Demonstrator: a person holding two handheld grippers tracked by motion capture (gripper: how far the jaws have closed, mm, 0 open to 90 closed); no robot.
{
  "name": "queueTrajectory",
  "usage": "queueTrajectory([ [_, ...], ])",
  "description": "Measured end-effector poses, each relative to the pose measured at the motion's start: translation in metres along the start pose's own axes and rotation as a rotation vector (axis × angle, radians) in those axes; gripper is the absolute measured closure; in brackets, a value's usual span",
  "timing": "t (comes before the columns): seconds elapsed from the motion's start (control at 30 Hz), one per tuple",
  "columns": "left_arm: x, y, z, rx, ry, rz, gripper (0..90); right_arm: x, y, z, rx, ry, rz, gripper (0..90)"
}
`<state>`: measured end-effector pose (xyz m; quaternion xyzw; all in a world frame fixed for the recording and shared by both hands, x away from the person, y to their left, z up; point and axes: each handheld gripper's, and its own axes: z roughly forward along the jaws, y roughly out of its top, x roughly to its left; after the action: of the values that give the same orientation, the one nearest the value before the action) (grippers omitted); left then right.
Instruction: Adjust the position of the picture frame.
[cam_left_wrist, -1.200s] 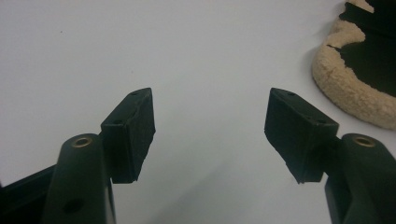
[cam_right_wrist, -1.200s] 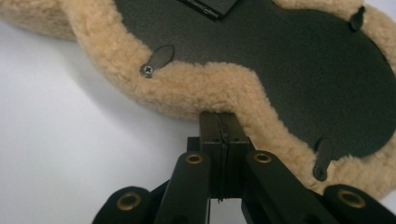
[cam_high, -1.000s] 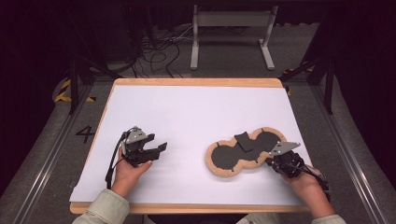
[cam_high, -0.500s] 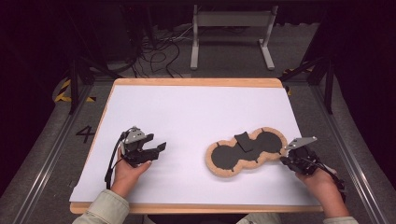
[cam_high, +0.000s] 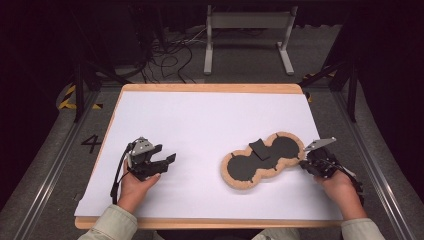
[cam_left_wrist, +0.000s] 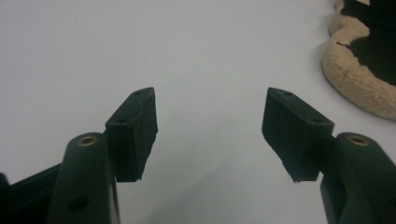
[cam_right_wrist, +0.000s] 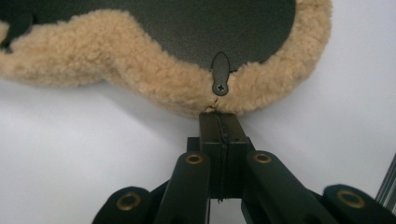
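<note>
A figure-eight pad (cam_high: 243, 169), black inside with a tan fleece rim, lies on the white sheet (cam_high: 210, 120) right of centre. A loose black flap (cam_high: 260, 148) rests across its waist. My right gripper (cam_high: 304, 163) sits at the pad's right end. Its jaws are shut, and the tips meet the fleece rim (cam_right_wrist: 140, 60) just below a small black tab with a screw (cam_right_wrist: 220, 73). I can make out nothing between them. My left gripper (cam_high: 168, 161) rests on the sheet at the left, open and empty (cam_left_wrist: 210, 126), with the fleece rim (cam_left_wrist: 355, 88) far off to its right.
The sheet covers a wooden table whose edge (cam_high: 210, 88) shows at the back. A metal stand (cam_high: 247, 25) and loose cables (cam_high: 170, 60) lie on the floor beyond. Floor rails run along both sides of the table.
My right hand has slid to the right, from over the pad's right lobe to its outer rim. The pad and my left gripper have stayed put.
</note>
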<state>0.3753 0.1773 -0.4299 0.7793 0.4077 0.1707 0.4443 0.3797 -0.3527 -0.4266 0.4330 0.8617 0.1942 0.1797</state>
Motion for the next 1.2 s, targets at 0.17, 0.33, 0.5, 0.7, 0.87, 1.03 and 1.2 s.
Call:
queueTrajectory([
  [0.17, 0.001, -0.002, -0.003, 0.003, 0.009, -0.005, 36.1, -0.007, 0.011, 0.008, -0.009, -0.016, 0.011, 90.0],
  [0.33, 0.003, -0.006, -0.007, 0.003, 0.019, -0.013, 36.0, -0.013, 0.021, 0.017, -0.022, -0.026, 0.019, 90.0],
  [0.5, 0.004, -0.010, -0.010, 0.005, 0.028, -0.026, 36.0, -0.020, 0.032, 0.025, -0.039, -0.021, 0.032, 90.0],
  [0.7, 0.006, -0.013, -0.013, 0.006, 0.042, -0.034, 36.0, -0.024, 0.044, 0.034, -0.049, -0.031, 0.037, 90.0],
  [0.87, 0.005, -0.013, -0.011, 0.008, 0.037, -0.034, 36.0, -0.025, 0.055, 0.040, -0.054, -0.040, 0.053, 90.0],
  [1.03, 0.004, -0.012, -0.009, 0.015, 0.028, -0.027, 36.0, -0.026, 0.065, 0.047, -0.065, -0.038, 0.082, 90.0],
  [1.2, 0.004, -0.011, -0.007, 0.017, 0.022, -0.025, 36.2, -0.025, 0.077, 0.054, -0.072, -0.040, 0.083, 90.0],
])
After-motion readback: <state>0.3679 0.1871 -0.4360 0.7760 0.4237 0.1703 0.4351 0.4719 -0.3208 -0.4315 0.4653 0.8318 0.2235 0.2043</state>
